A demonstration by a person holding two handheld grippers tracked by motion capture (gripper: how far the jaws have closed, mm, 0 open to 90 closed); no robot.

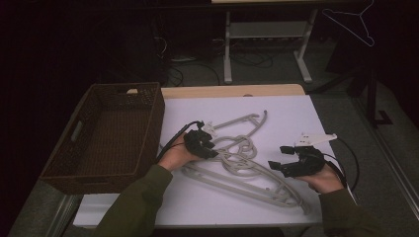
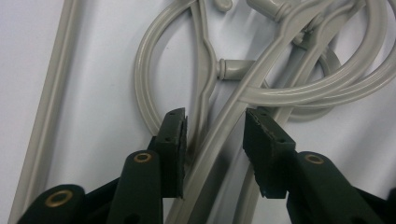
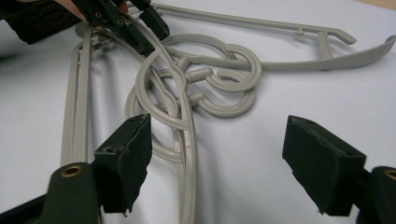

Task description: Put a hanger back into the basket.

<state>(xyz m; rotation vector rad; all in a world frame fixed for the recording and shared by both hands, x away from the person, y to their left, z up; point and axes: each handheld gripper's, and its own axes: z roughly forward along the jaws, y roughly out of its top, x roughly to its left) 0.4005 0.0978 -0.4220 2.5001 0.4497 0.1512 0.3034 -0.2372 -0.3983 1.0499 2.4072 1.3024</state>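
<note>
Left gripper [image 2: 215, 140]: jaws parted, straddling arm of tangled grey hangers [image 1: 242, 158], not clamped; hooks looped just ahead of jaws. Right gripper [image 3: 224, 168]: jaws wide apart, nothing gripped; hanger arm runs between jaws, nearer left one. Hangers flat on counter [image 1: 296, 113]. Basket [image 1: 106, 133] beyond left gripper.

Wide-open right tongs [image 3: 217, 163] over tangled grey hangers [image 3: 187, 88]; left tongs [image 3: 128, 21] beyond, top left.
</note>
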